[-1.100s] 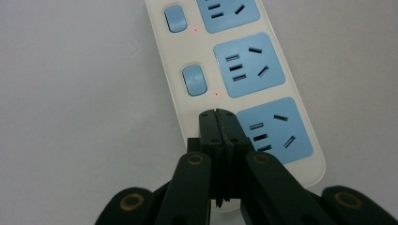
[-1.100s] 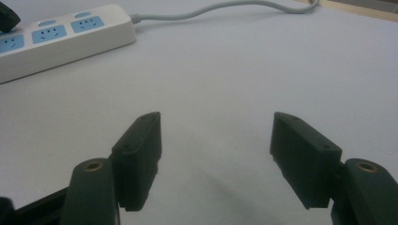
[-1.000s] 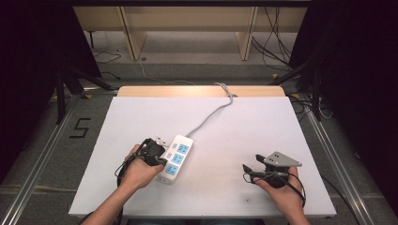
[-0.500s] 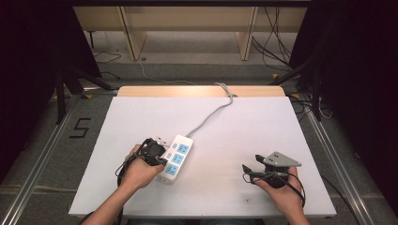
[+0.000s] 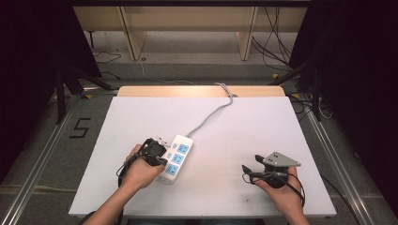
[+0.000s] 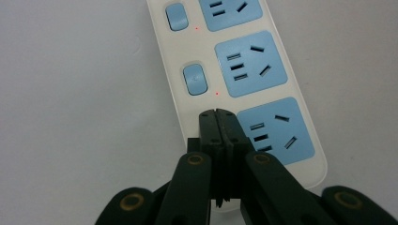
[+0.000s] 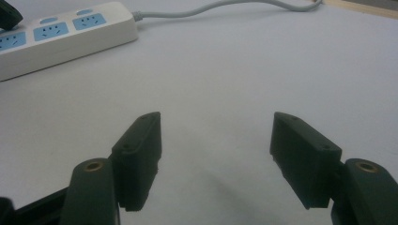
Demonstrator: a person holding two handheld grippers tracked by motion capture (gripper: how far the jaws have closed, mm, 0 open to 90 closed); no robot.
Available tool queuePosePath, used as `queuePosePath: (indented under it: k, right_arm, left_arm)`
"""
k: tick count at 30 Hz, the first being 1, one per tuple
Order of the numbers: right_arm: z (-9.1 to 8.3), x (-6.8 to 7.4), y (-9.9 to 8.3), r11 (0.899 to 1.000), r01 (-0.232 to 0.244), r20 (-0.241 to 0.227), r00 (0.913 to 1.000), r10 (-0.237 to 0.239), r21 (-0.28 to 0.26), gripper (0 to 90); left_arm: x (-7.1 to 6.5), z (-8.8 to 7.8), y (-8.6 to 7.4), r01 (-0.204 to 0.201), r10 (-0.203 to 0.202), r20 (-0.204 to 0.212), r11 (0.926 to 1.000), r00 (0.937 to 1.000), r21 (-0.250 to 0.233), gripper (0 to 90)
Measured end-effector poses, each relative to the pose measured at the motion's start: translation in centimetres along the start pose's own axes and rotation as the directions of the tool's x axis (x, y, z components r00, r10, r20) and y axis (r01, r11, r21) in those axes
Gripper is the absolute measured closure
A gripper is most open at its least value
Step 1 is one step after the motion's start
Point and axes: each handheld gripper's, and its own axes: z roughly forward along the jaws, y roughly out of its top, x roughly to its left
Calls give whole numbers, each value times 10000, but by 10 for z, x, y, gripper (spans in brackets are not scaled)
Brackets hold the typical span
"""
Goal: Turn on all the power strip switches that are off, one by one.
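Even overhead light leaves the white table (image 5: pixel 244 136) bright against dark upper corners; soft shadows only; both gripper views are slightly soft, the near black jaws blurred at bottom.

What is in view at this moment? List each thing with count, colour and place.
Power strip: one, white with three blue sockets and blue switches, left of table centre.
Power strip cable: one, grey, runs from the strip to the table's far edge.
Table: one, white top, wooden far edge.
Left hand-held gripper: one, black, jaws closed, tip at the strip's nearest switch position.
Right hand-held gripper: one, black, jaws open and empty, on the table's near right.
Hands: two, left, right.
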Motion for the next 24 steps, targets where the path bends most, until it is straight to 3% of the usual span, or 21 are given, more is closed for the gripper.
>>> queuePosePath:
  k: [7, 24]
  right_arm:
    - [0, 0, 0, 10000, -12, 6, 10000, 12, 7, 352]
    - [0, 0, 0, 10000, 13, -1, 10000, -13, 30, 352]
  left_arm:
    - [1, 1, 1, 158, -158, 10, 9999, 9999, 61, 899]
    - [1, 1, 0, 17, -17, 43, 10000, 10000, 33, 899]
